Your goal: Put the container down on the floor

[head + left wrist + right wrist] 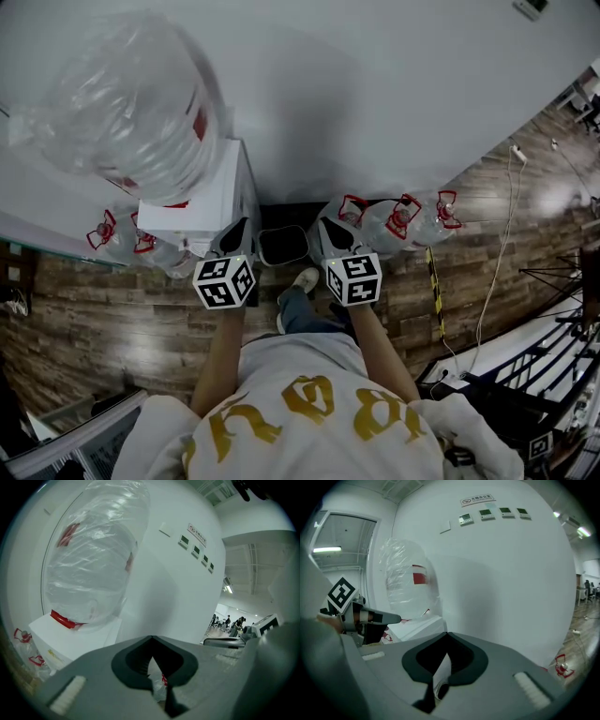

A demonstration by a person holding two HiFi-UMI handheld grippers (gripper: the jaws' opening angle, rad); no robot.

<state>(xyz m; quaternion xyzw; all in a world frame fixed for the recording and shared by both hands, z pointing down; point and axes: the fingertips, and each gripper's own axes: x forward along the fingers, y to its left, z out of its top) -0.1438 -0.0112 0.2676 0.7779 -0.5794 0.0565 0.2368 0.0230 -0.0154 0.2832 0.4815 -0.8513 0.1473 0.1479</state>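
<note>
In the head view a small dark-rimmed container (283, 246) sits low by the foot of the wall, just ahead of the person's shoe (302, 279). It lies between my two grippers and neither one holds it. My left gripper (236, 228) is to its left and my right gripper (323, 228) to its right. In the left gripper view the left gripper (152, 639) has its jaws closed tip to tip with nothing between them. The right gripper (446, 634) looks the same. The container does not show in either gripper view.
A white water dispenser (202, 202) stands at the left and carries a big plastic-wrapped bottle (127, 103). Spare bottles with red handles lie on the wood floor at the left (117, 234) and right (398, 220). A cable (497, 262) runs across the floor on the right.
</note>
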